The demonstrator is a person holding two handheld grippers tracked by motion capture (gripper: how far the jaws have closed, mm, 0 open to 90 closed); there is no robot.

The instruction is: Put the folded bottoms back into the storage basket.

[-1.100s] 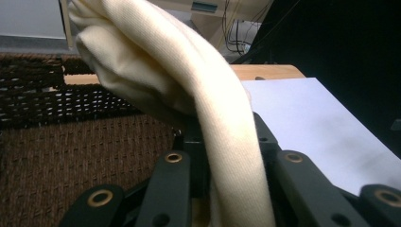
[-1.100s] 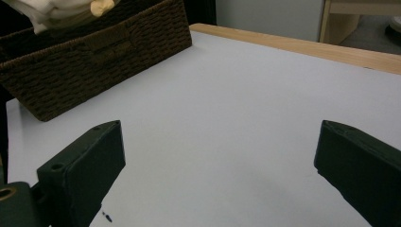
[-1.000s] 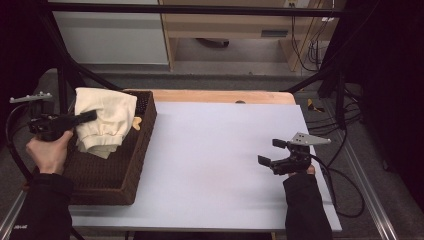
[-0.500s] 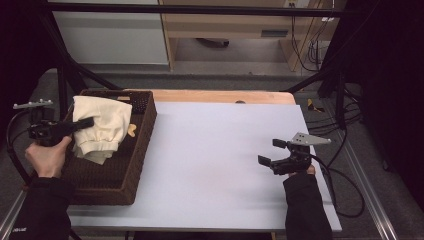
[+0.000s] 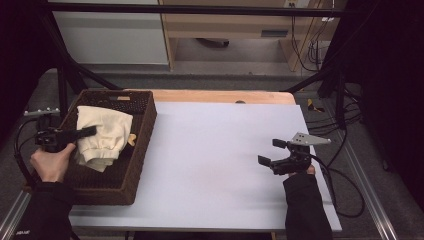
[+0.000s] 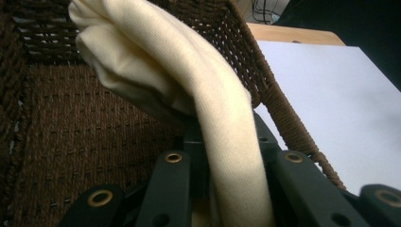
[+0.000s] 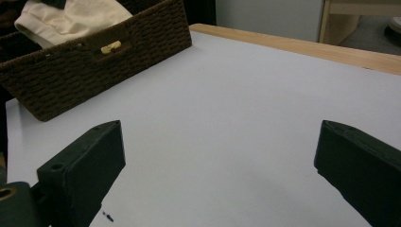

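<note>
A cream folded cloth [image 5: 102, 134] hangs inside a dark brown wicker basket [image 5: 135, 165] at the table's left. My left gripper [image 5: 89, 132] is shut on the cloth [image 6: 208, 104]; in the left gripper view the fabric runs up between the two black jaws, above the basket's woven floor [image 6: 85, 132]. My right gripper [image 5: 270, 153] hovers low over the white table sheet [image 5: 215, 150] at the right, jaws wide open with nothing between them. In the right gripper view the basket [image 7: 85, 66] with the cloth [image 7: 71, 19] lies far off at the upper left.
A wooden strip [image 5: 225, 96] runs along the table's far edge. Black frame bars [image 5: 65, 75] stand behind the basket. Cables [image 5: 345, 175] trail off the right side. The white sheet spreads bare between basket and right gripper.
My left gripper has sunk with the cloth, lowering it deeper into the basket. The right gripper has kept still.
</note>
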